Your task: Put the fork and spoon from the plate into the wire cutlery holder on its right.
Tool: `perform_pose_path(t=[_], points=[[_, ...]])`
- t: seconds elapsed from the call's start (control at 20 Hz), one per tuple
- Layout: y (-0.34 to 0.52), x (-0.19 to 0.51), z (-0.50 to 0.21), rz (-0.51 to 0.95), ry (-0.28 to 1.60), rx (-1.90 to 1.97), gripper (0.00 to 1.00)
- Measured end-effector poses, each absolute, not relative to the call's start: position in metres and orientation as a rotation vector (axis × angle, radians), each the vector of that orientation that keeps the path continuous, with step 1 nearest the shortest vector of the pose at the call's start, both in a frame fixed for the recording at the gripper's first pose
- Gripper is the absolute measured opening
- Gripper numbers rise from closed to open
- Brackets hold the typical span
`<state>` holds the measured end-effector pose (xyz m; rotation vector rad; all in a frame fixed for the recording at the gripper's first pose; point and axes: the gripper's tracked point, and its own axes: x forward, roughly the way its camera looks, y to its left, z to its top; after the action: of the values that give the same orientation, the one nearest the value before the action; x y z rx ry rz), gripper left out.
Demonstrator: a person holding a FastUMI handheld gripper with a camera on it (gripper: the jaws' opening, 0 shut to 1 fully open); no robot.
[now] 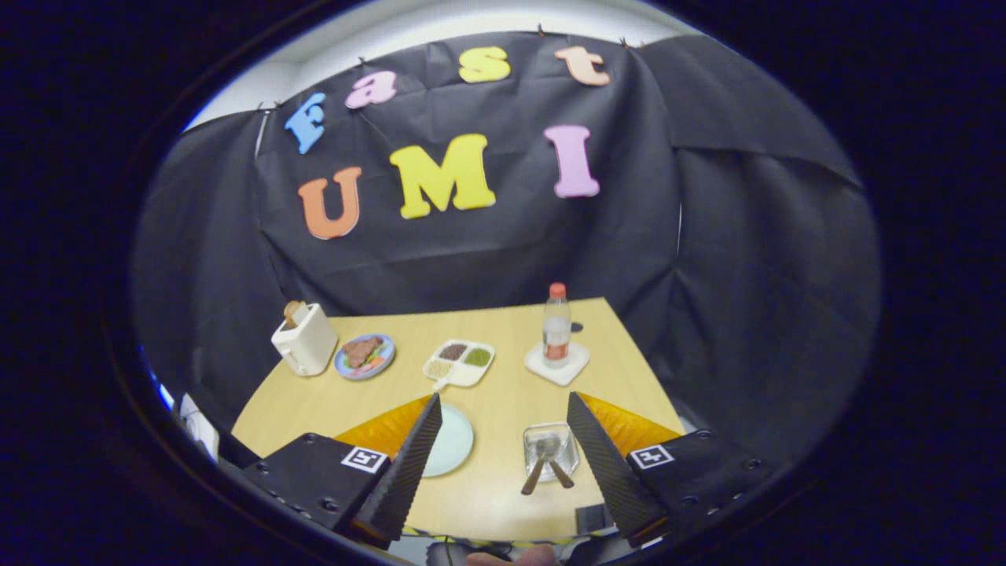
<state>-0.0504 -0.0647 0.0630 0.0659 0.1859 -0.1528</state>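
Note:
My gripper (pixel 503 409) hangs high above the wooden table with its fingers spread wide and nothing between them. Below, a pale round plate (pixel 454 442) lies beside the left finger (pixel 413 460), partly hidden by it, with no cutlery visible on its bare part. To the plate's right stands the wire cutlery holder (pixel 550 450), close to the right finger (pixel 605 460). Two wooden-handled utensils (pixel 544 472), the fork and spoon, lean out of the holder toward me with their metal heads inside it.
Farther back on the table are a cream toaster (pixel 305 339) with bread, a blue plate of food (pixel 364 355), a divided white dish (pixel 460 362), and a red-capped bottle (pixel 556 326) on a white coaster (pixel 556 365). Black cloth walls the table's far and right sides.

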Motion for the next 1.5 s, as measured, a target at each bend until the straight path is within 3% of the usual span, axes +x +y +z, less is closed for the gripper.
perform_pose_path(t=[0.15,0.35,1.5], points=[[-0.046,-0.081,0.091,-0.131,-0.029,0.020,0.96],[-0.037,-0.101,0.087,-0.133,-0.177,0.011,0.96],[-0.013,-0.090,0.057,-0.197,-0.244,-0.014,0.96]])
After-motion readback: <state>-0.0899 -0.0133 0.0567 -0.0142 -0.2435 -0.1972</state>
